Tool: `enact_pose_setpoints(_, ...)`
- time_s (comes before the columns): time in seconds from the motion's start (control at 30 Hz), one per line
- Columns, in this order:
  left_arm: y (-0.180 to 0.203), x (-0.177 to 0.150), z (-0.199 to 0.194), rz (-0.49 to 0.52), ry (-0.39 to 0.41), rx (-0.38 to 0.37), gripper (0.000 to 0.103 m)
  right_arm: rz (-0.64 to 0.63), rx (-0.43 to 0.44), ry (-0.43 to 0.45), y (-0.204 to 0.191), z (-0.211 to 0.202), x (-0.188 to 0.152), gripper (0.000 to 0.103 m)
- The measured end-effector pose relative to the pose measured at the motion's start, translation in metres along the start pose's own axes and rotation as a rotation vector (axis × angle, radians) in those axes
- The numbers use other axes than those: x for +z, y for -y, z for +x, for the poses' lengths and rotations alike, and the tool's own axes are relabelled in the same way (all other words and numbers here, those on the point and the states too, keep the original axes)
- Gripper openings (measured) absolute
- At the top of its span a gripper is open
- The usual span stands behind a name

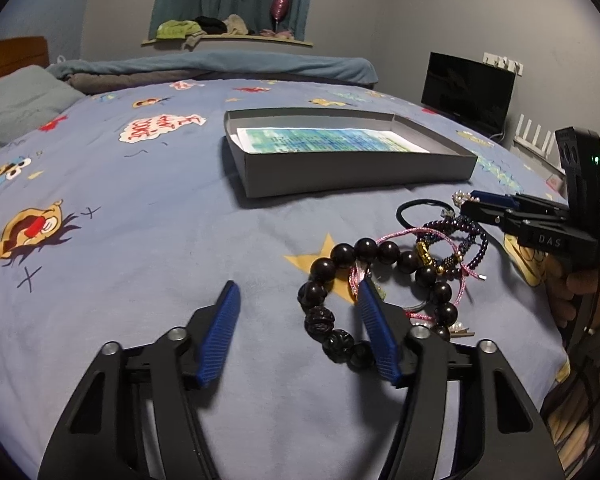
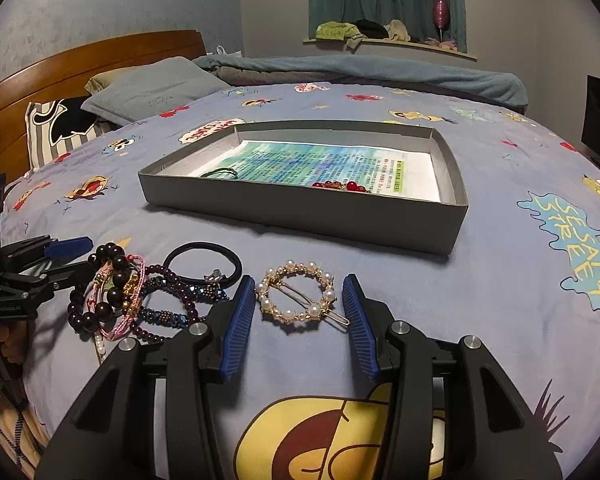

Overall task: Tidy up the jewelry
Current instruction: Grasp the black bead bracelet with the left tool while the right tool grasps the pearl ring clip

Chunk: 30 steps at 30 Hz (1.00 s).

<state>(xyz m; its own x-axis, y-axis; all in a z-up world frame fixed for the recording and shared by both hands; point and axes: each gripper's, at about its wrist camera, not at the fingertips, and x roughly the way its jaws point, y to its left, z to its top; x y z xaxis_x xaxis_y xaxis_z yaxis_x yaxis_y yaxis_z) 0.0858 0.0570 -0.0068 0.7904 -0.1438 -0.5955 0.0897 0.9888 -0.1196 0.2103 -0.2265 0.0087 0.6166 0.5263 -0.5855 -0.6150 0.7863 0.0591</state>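
Note:
A pile of jewelry lies on the blue bedspread: a dark bead bracelet (image 1: 340, 300), pink cord bracelets (image 1: 440, 240), purple bead strands (image 2: 168, 296) and a black hair tie (image 2: 202, 260). My left gripper (image 1: 298, 296) is open, its right finger inside the dark bead bracelet's loop. A pearl ring hair clip (image 2: 298, 294) lies between the open fingers of my right gripper (image 2: 298, 284). The grey box (image 2: 300, 216) beyond holds a red bead bracelet (image 2: 342, 186) and a green band (image 2: 220, 172) on printed paper.
Pillows (image 2: 148, 88) and a wooden headboard (image 2: 80, 64) are at the far left. A folded blanket (image 1: 220, 66) lies along the far bed edge. A black monitor (image 1: 468, 88) stands right of the bed.

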Motion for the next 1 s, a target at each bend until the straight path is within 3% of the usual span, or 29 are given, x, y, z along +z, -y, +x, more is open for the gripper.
enact_pose_setpoints(0.2, 0.002, -0.001, 0.002, 0.011, -0.009, 0.009, 0.043, 0.002, 0.002, 0.001, 0.001, 0.000, 0.000, 0.046)
enact_pose_setpoints(0.53, 0.007, -0.001, 0.005, 0.035, -0.022, 0.016, 0.041, -0.002, 0.001, 0.003, 0.001, -0.001, 0.000, 0.046)
enact_pose_setpoints(0.67, 0.014, -0.001, 0.006, 0.069, -0.018, 0.035, 0.018, -0.002, 0.002, 0.012, 0.001, -0.003, 0.001, 0.045)
enact_pose_setpoints(0.83, 0.018, -0.001, 0.001, 0.092, 0.012, 0.049, 0.015, -0.005, 0.002, 0.033, -0.001, -0.008, 0.001, 0.045)
enact_pose_setpoints(1.0, 0.020, 0.004, -0.011, 0.081, 0.077, 0.016, 0.014, -0.013, 0.005, 0.054, -0.004, -0.013, 0.002, 0.045)
